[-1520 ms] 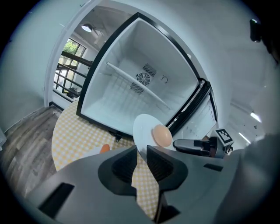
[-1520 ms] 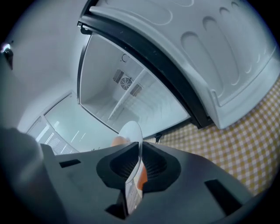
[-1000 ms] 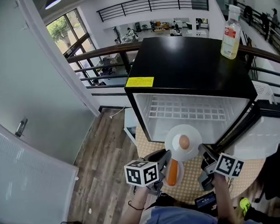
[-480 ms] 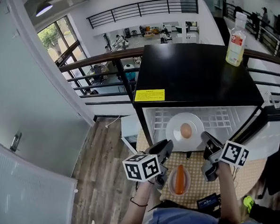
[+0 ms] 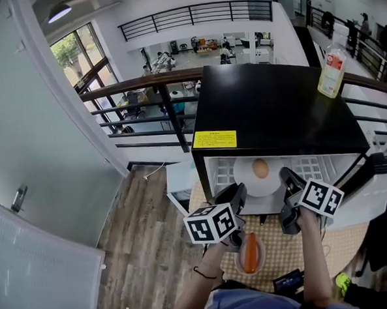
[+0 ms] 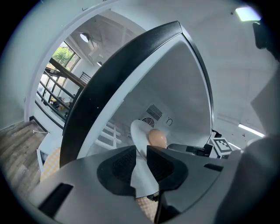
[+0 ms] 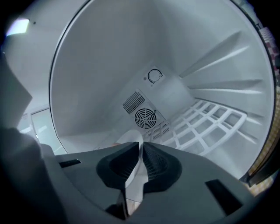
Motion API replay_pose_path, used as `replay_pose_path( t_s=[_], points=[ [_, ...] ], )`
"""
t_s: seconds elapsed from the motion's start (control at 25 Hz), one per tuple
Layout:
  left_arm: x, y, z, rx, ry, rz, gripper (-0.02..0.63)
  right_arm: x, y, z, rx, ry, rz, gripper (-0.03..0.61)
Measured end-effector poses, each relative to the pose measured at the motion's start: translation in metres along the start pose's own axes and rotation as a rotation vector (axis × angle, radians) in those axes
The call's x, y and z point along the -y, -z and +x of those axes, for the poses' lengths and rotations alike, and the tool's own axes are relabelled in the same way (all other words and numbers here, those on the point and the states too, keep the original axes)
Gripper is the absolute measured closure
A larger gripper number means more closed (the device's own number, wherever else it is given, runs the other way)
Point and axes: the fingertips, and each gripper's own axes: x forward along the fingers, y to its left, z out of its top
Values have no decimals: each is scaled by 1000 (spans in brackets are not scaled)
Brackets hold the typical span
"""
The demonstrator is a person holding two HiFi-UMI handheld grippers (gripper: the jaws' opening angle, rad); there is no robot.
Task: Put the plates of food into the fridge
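Step in hand: loading the 1st of 2 plates. Nearest the person, a second plate (image 5: 239,264) carrying an orange stick-shaped food (image 5: 250,253) waits on the woven-covered tabletop (image 5: 342,239) just in front of the fridge (image 5: 275,106). Above it, the left tongs (image 6: 141,162) are clenched on the left rim of the white plate (image 5: 247,180), and the right tongs (image 7: 139,164) are clenched on its right rim; each gripper view shows the thin white edge pinched between the dark pads. The white plate, with 1 egg (image 5: 260,169) near its middle, hangs level between the 2 tongs at the mouth of the open fridge, apparently already inside the cavity and not yet set down. Farther in, the wire shelf (image 7: 205,124) spans the white interior, and the fan grille (image 7: 144,117) marks the rear wall. A clear bottle (image 5: 333,70) stands on the black top, well apart from the work. The next move probably calls for carrying the white plate deeper while keeping it level so that the egg does not roll, lowering it onto the wire shelf, releasing both tongs together and drawing them back past the rim, then fetching the second plate.
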Motion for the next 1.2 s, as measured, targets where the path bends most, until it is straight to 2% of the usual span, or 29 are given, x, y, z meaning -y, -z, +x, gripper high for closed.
replay_pose_path(
  t_s=[0.16,0.28,0.44,0.52,0.6,0.76,0.92,1.2],
  points=[
    [-9,1,6,-4,-42,10,535,1,1,12,-6,37,-59,541],
    [-15,-1,9,4,-75,-19,535,1,1,21,-9,61,-91,541],
    [-12,-4,11,10,-74,-13,527,0,-5,26,0,120,-173,541],
    [-5,-5,10,9,-63,41,489,1,-6,29,-5,164,-242,541],
    [4,-10,8,22,-55,126,409,4,-2,34,-27,207,-327,540],
    [20,-15,3,18,-52,274,399,6,2,37,-55,284,-463,540],
    [26,-9,-3,13,-29,300,399,9,6,39,-69,358,-631,538],
    [26,4,-21,5,-3,308,400,-1,-1,28,-9,312,-573,538]
  ],
)
